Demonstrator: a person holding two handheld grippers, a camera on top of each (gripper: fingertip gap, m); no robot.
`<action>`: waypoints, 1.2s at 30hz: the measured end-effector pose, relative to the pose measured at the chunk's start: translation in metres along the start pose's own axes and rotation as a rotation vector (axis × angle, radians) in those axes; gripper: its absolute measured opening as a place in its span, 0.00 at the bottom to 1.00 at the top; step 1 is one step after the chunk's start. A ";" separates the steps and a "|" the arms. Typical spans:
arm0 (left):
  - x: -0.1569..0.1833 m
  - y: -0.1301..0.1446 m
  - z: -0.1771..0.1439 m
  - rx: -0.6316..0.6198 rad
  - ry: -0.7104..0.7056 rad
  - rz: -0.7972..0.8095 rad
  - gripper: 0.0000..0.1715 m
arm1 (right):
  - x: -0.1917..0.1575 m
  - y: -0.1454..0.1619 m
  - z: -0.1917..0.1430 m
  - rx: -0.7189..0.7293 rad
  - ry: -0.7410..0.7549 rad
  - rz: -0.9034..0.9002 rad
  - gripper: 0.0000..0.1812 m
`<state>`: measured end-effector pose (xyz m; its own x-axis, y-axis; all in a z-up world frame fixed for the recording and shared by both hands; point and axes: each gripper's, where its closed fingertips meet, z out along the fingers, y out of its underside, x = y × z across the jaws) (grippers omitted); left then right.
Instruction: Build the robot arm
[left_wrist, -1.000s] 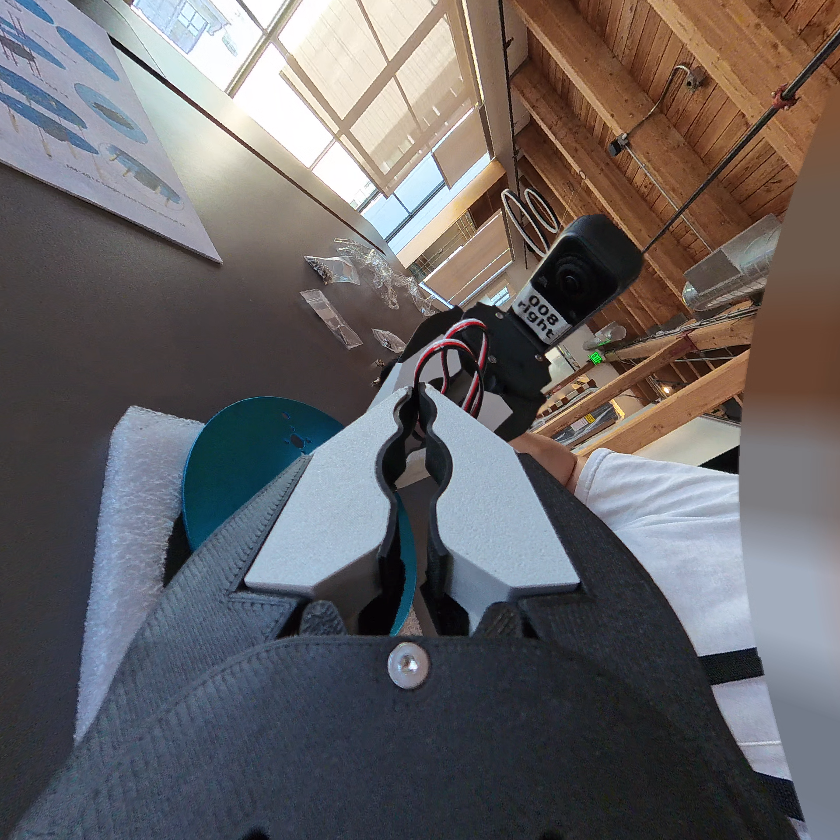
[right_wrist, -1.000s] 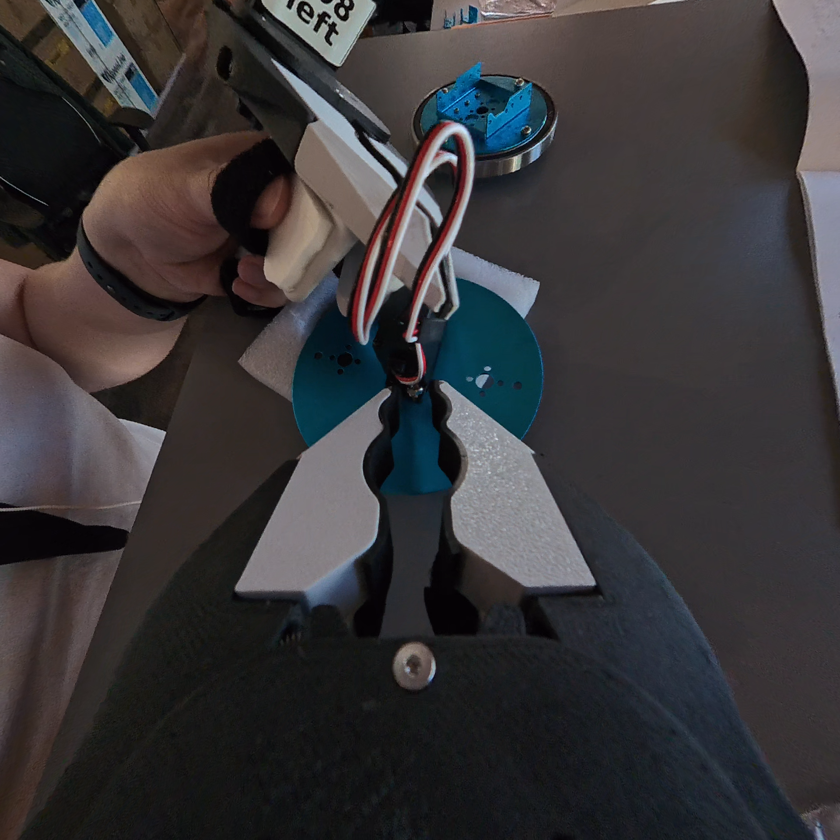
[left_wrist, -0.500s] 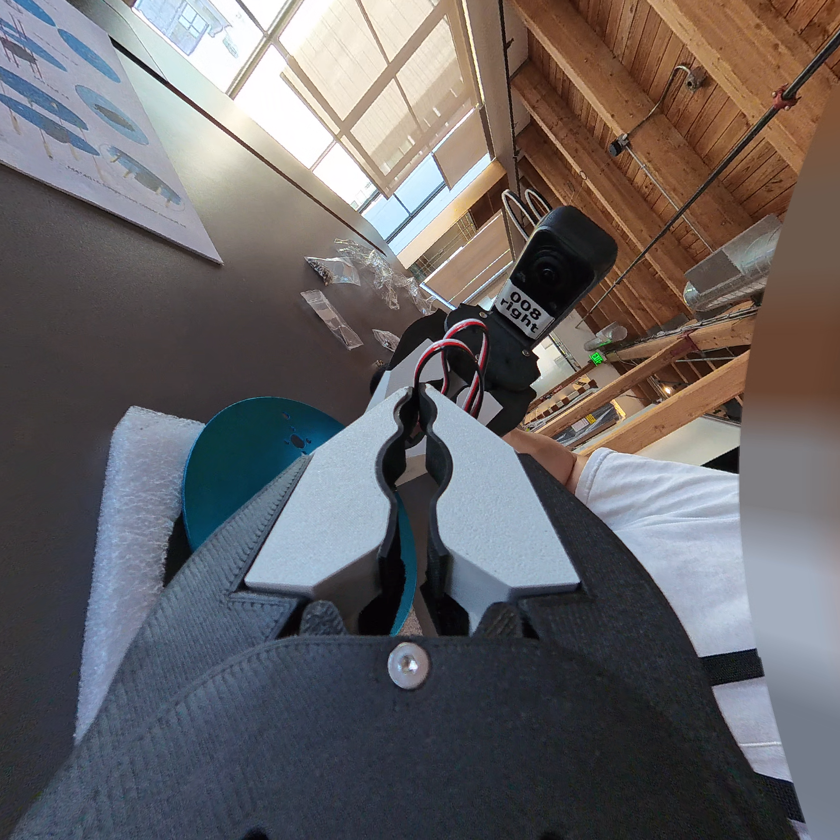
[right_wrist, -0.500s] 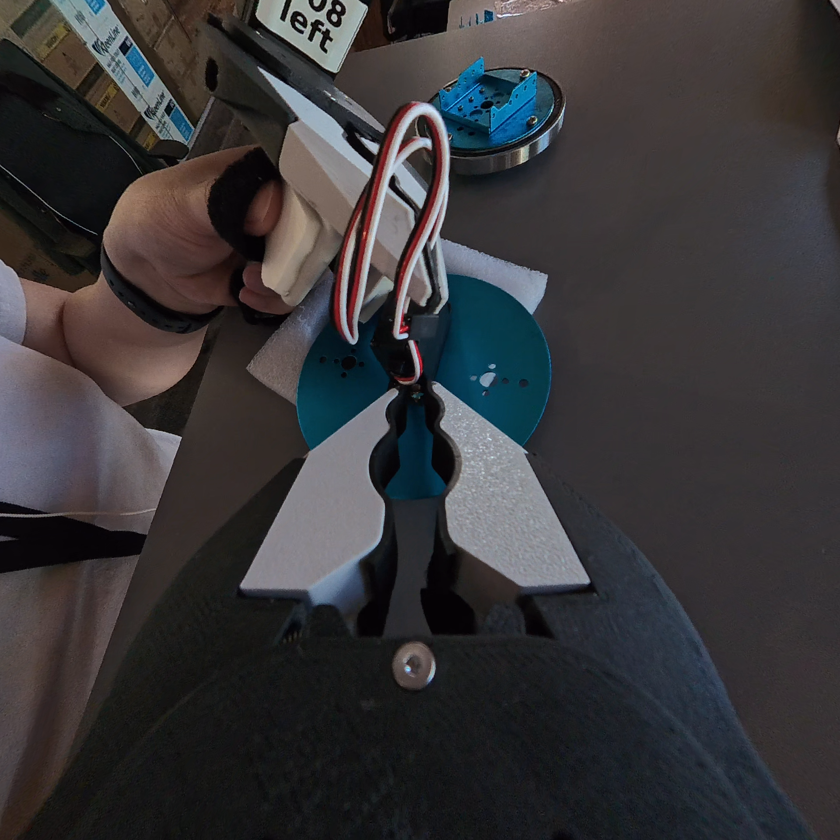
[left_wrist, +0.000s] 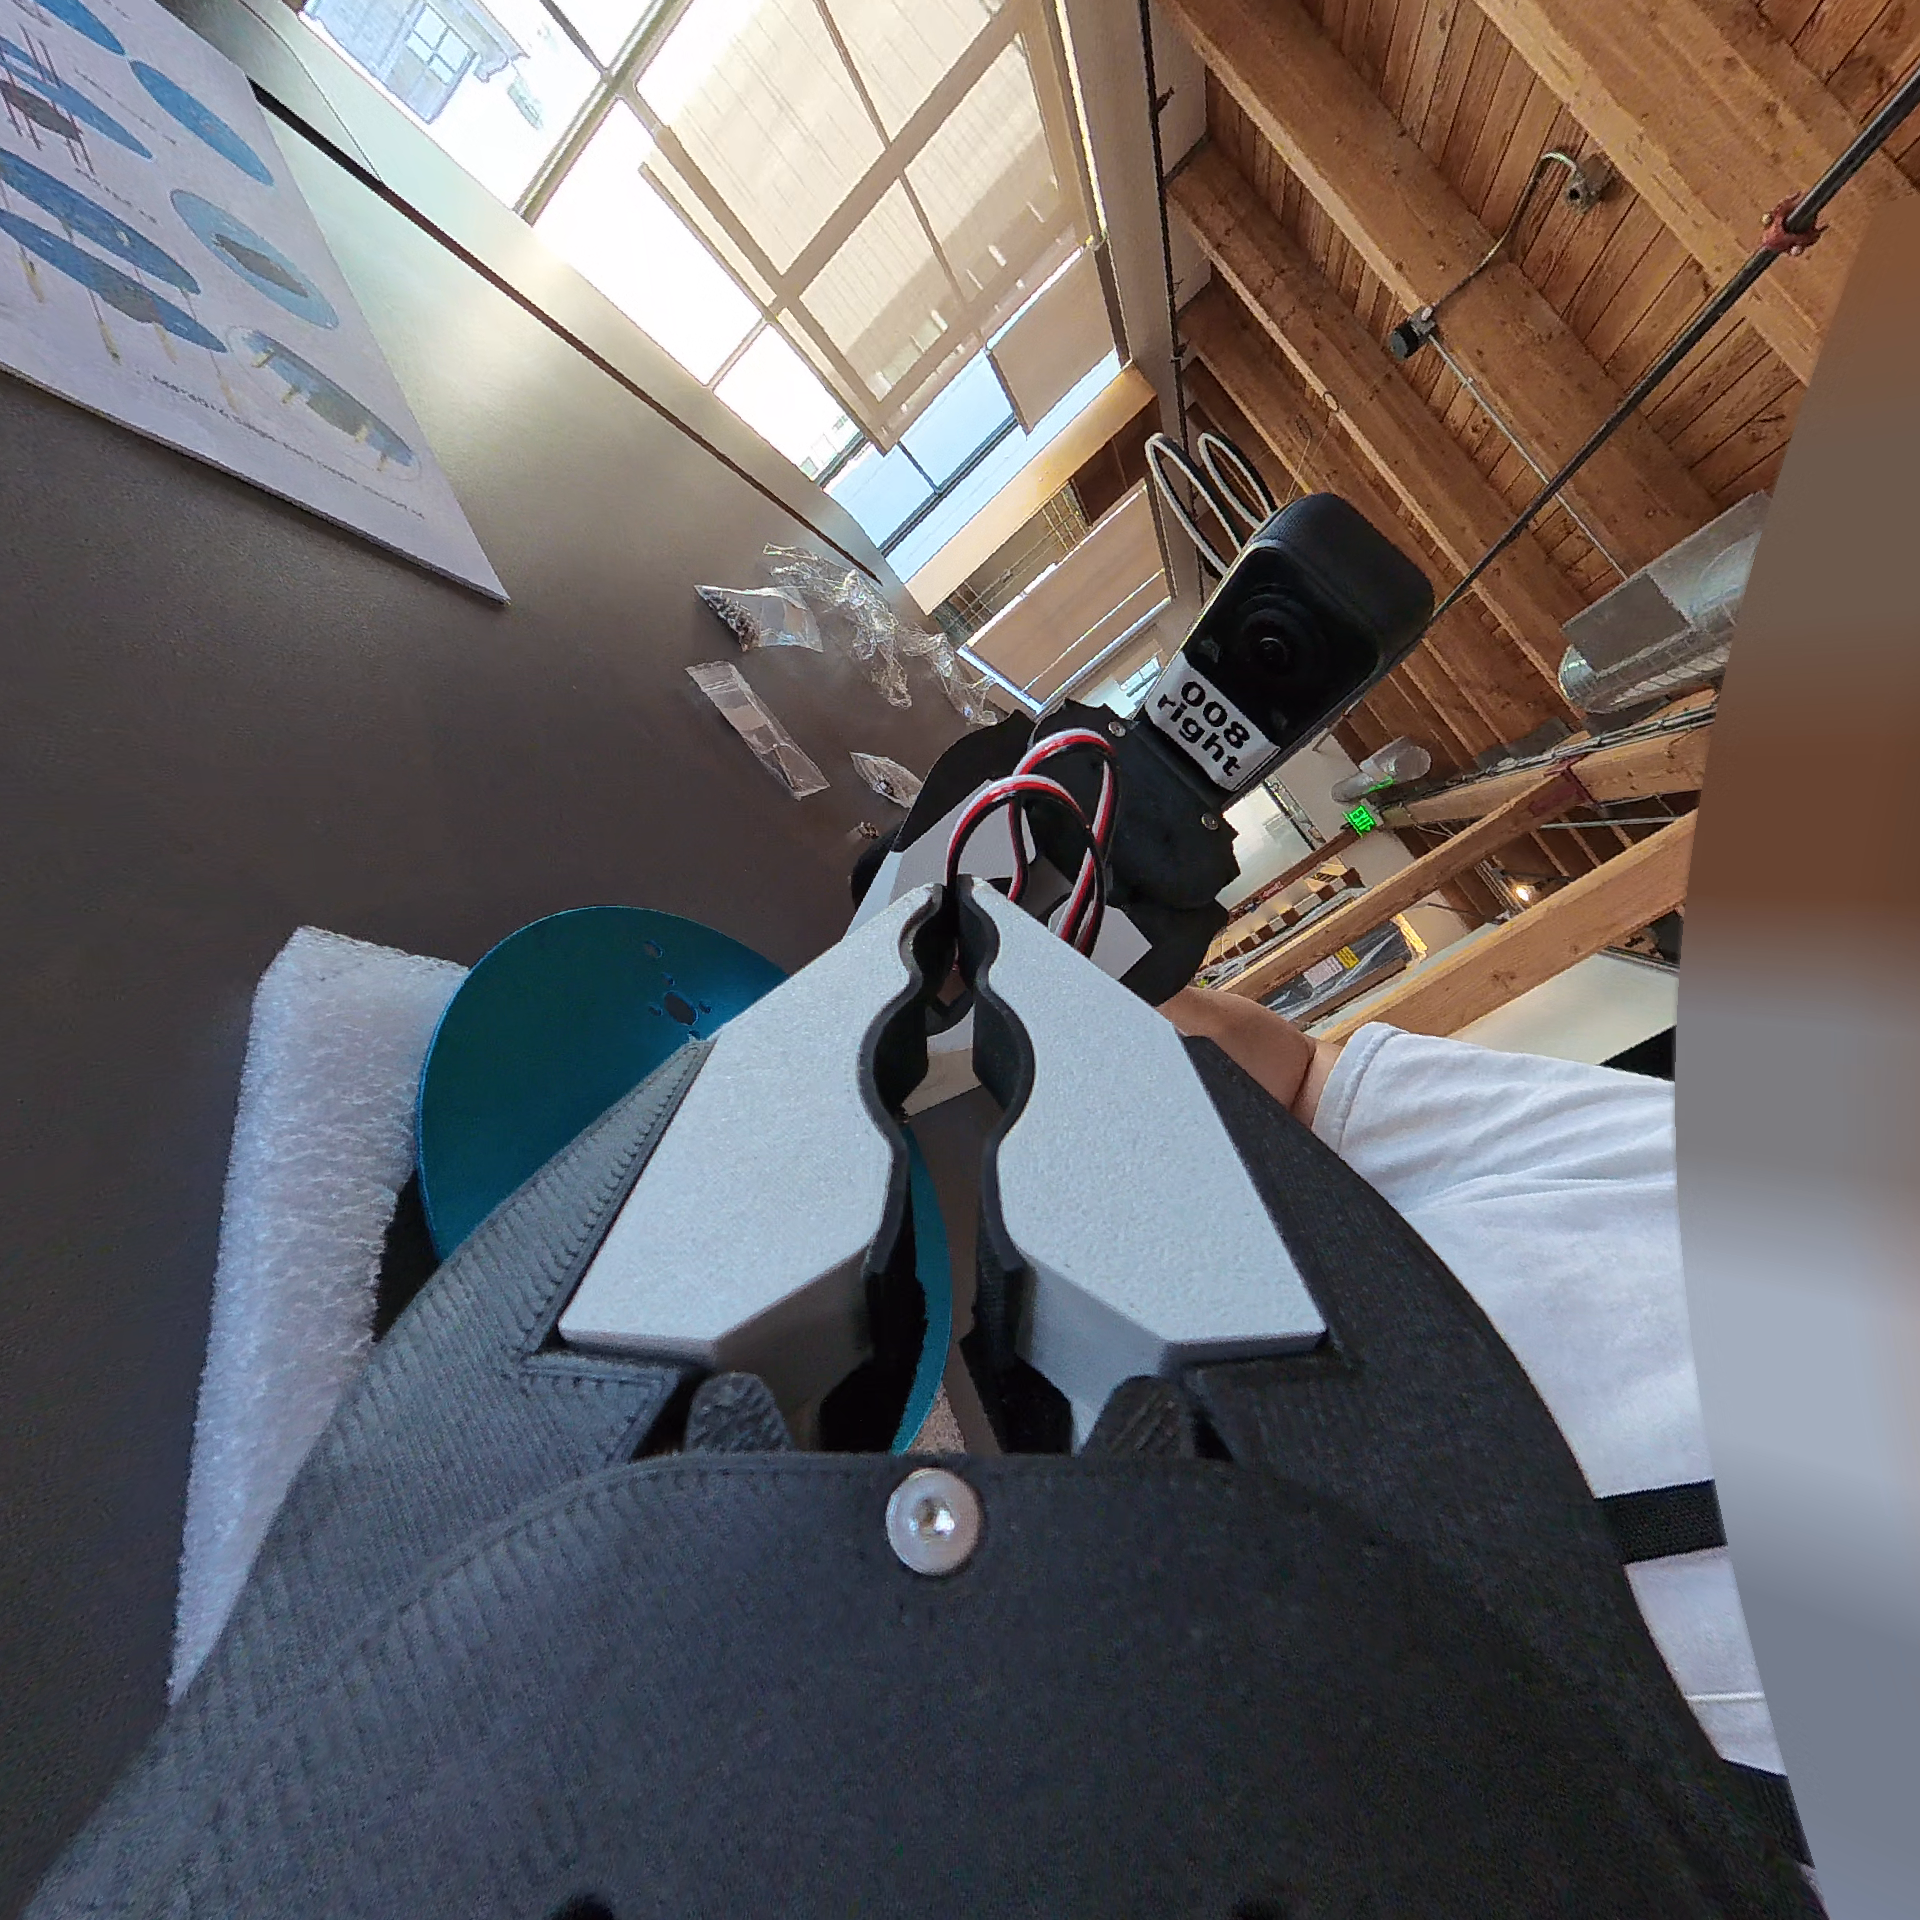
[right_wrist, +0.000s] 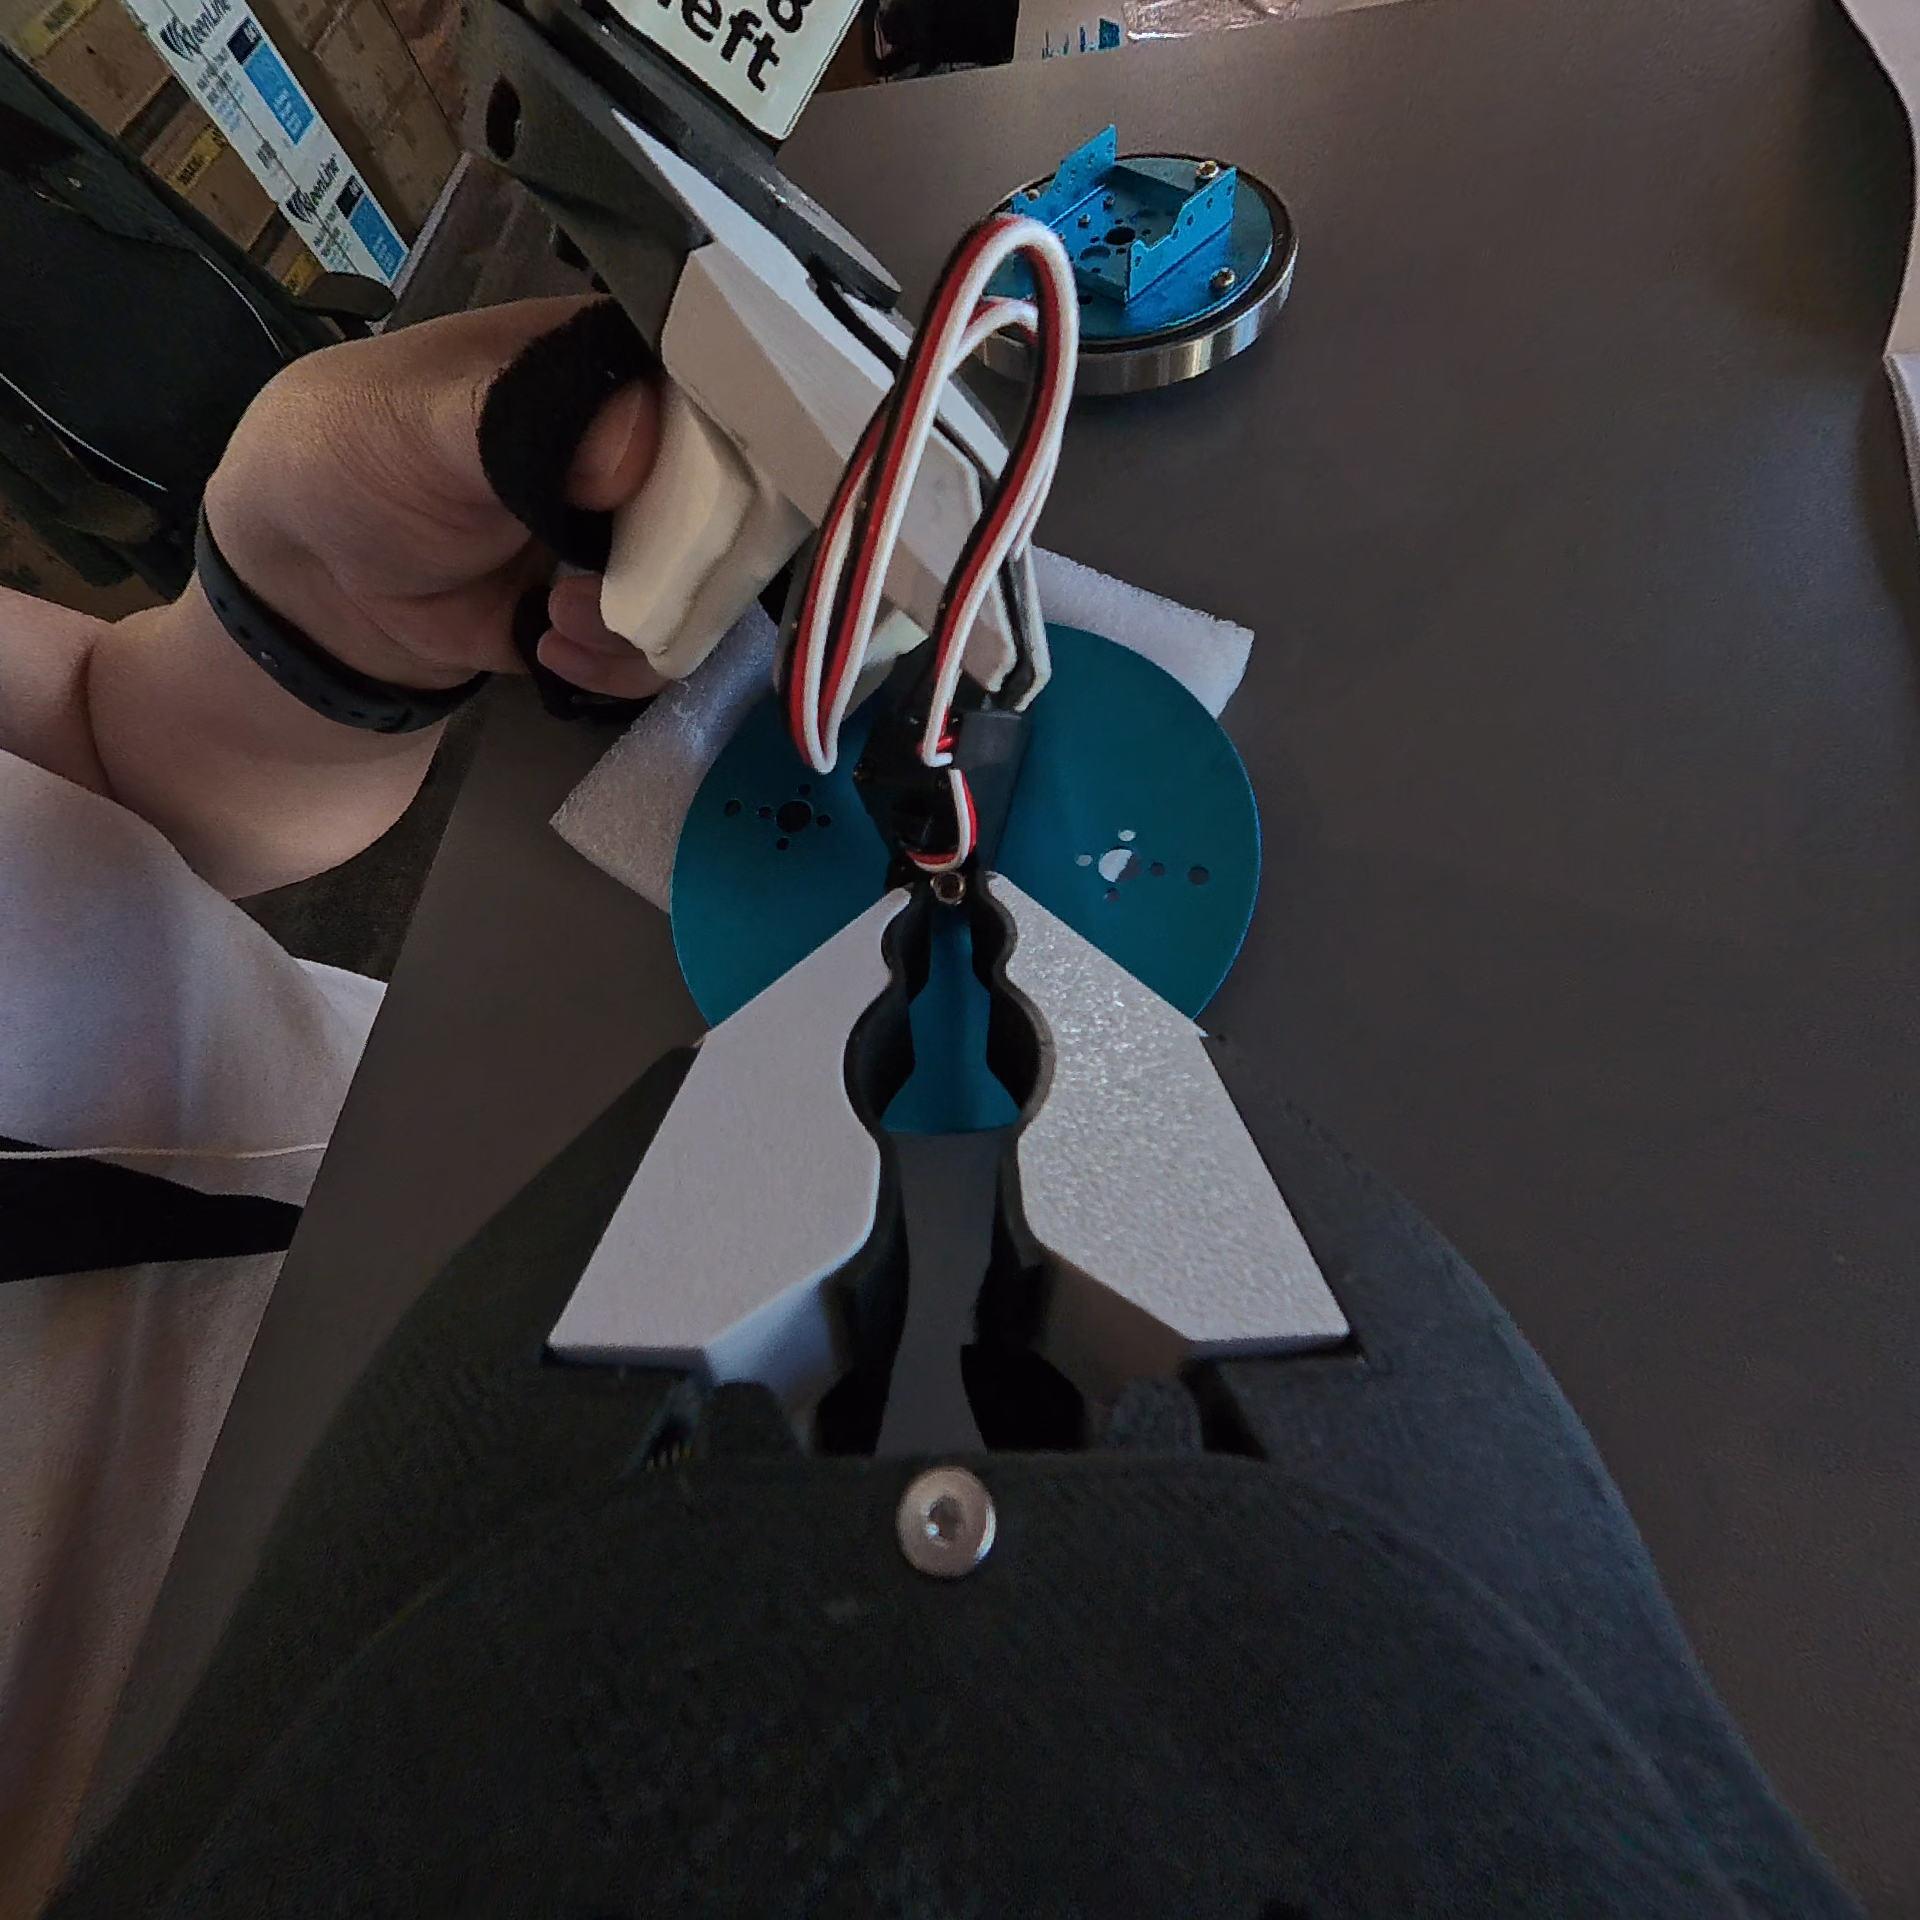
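My left gripper (left_wrist: 956, 899) is shut on a small black part (right_wrist: 930, 784) with a looped red, white and black cable (right_wrist: 904, 468). It holds the part just above a blue disc (right_wrist: 1143, 831) that lies on white foam (right_wrist: 644, 790). My right gripper (right_wrist: 940, 896) faces it. Its tips are shut on a small metal piece (right_wrist: 948, 888) at the black part's lower end. The disc (left_wrist: 582, 1039), foam (left_wrist: 301, 1143) and cable (left_wrist: 1039, 769) also show in the left wrist view, with the right gripper's camera (left_wrist: 1299, 623) beyond.
A blue bracket on a metal ring (right_wrist: 1143, 260) sits farther back on the dark table (right_wrist: 1558, 831). A printed sheet (left_wrist: 208, 312) and small plastic bags (left_wrist: 758, 717) lie on the table. A person's hand (right_wrist: 395, 540) holds the left gripper by the table's left edge. Tip to tip, the grippers are about 6 cm apart.
Both grippers stay shut at the black part. The right gripper has tilted and shifted slightly, so the left gripper and hand look nearer in its view.
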<state>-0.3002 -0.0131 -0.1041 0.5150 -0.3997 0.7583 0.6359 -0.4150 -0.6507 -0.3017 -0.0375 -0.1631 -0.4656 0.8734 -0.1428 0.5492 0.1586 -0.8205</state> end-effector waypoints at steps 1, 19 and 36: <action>0.000 0.000 0.000 0.000 0.000 0.000 0.00 | 0.000 0.000 0.000 -0.001 0.000 -0.001 0.03; 0.000 0.000 0.000 -0.001 -0.001 0.002 0.00 | 0.000 0.000 0.000 -0.001 -0.001 -0.011 0.04; 0.000 0.000 0.000 0.000 -0.001 0.003 0.00 | 0.001 0.004 -0.002 -0.003 -0.006 0.004 0.04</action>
<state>-0.3003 -0.0129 -0.1039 0.5171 -0.4004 0.7565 0.6345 -0.4138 -0.6528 -0.2987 -0.0346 -0.1654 -0.4674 0.8713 -0.1497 0.5534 0.1563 -0.8181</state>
